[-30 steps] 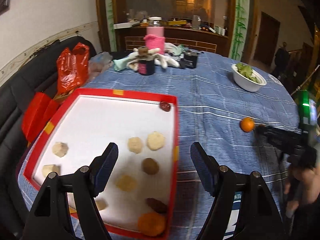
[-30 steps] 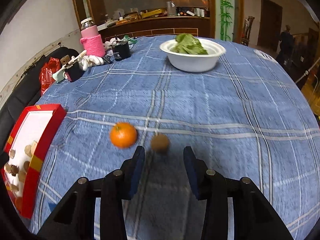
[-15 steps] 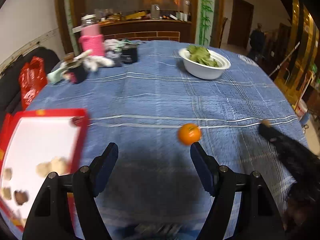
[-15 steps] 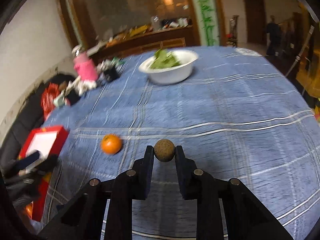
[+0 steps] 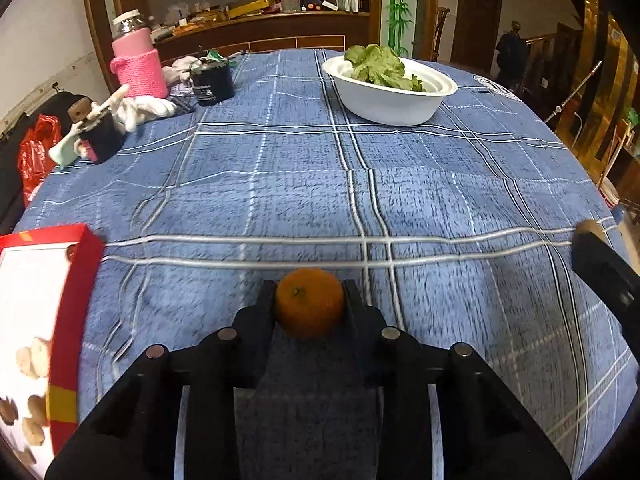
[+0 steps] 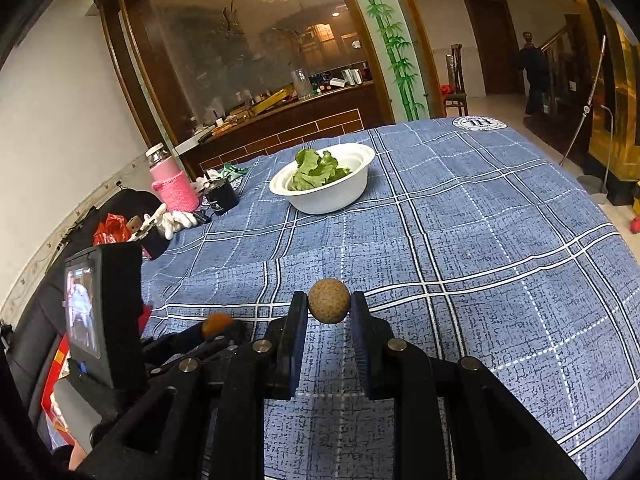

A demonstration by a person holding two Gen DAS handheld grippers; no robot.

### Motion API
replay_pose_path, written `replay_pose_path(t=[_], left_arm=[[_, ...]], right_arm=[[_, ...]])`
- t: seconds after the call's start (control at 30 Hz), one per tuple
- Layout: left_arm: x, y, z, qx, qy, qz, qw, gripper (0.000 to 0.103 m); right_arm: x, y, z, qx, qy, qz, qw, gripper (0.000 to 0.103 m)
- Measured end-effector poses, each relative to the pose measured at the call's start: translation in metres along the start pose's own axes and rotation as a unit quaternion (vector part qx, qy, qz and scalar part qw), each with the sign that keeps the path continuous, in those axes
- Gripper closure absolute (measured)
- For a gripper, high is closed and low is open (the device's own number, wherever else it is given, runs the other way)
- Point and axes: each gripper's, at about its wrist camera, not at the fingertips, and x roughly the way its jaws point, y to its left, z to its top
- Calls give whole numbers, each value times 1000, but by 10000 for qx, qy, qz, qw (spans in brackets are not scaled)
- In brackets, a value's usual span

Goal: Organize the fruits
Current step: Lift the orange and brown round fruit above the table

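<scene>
Closing my left gripper on the smooth round orange above the plaid cloth, I kept my right gripper clenched on a rough brown ball-shaped fruit.

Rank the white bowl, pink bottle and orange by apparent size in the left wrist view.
1. white bowl
2. pink bottle
3. orange, though nearness to the camera enlarges it, so the real gap is likely greater.

White bowl of green leaves on blue plaid tablecloth. Left of bowl: black cup, pink-sleeved jar, white gloves, red bag at table's edge.
</scene>
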Motion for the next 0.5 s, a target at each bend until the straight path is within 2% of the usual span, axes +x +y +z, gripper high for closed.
replay_pose_path(t=[0.33, 0.5], left_arm=[[-47, 20, -40, -93, -103, -90, 9999, 74], [-56, 25, -53, -73, -122, -192, 9997, 74]], right_arm=[[9, 12, -9, -295, 197, -317, 9989, 80], [-9, 31, -27, -626, 267, -370, 9970, 80]])
